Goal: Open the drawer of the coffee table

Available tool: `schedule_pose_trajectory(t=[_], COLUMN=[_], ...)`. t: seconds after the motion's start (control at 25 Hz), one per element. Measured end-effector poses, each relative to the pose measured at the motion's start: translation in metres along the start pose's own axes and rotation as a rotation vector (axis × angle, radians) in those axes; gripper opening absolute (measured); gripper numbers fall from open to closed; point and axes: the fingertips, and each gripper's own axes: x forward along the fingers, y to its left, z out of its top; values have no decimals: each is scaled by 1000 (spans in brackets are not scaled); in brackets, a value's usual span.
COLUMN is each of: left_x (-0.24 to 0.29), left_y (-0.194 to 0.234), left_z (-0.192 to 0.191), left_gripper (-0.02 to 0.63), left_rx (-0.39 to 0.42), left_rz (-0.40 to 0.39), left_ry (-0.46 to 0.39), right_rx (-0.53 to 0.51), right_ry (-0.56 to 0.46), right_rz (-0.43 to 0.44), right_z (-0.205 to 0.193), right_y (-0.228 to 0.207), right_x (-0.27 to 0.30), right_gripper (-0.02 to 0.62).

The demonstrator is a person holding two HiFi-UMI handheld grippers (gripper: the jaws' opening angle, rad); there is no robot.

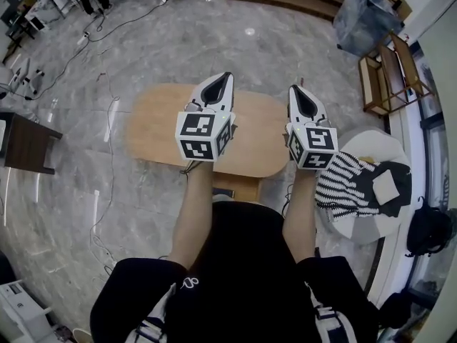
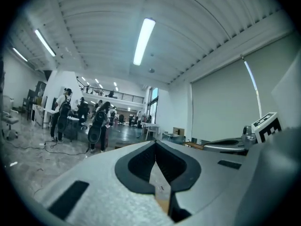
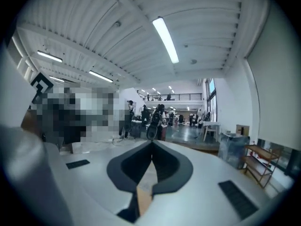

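Observation:
The coffee table [image 1: 153, 131] has a light wooden oval top and stands on the marble floor straight below me. Under its near edge, between my forearms, a wooden part [image 1: 239, 186] juts toward me; it looks like the drawer. My left gripper [image 1: 226, 75] and right gripper [image 1: 297, 88] are held high above the table, side by side, pointing away from me and about level. Both are shut with nothing between the jaws. The left gripper [image 2: 155, 143] and the right gripper [image 3: 151, 145] look out across the hall, and the table is outside both gripper views.
A round white stool [image 1: 371, 227] with a striped cloth stands right of the table. A wooden rack [image 1: 389, 77] and a grey wrapped box [image 1: 364, 16] are at the far right, a dark side table [image 1: 28, 145] at the left. Cables [image 1: 107, 120] trail over the floor. People [image 2: 99, 126] stand far off.

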Motion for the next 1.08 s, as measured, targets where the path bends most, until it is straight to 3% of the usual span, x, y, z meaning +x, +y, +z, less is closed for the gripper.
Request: schedule_pose_trajectory(t=[0.24,0.72,1.08], left_x=[-8,-8,-4], left_y=[1,7,18], left_z=[23,24,21], left_gripper=[9,9,9], left_rx=[89,102,89], left_rz=[50,-17,-15], left_ry=[-55,-45,-43], right_rx=[19,33,35], right_ry=[-79,-105,-117], right_rz=[-12,-15,-27], right_z=[24,32,39], right_y=[3,14,16], right_x=[-5,1,7], right_gripper=[11,11,11])
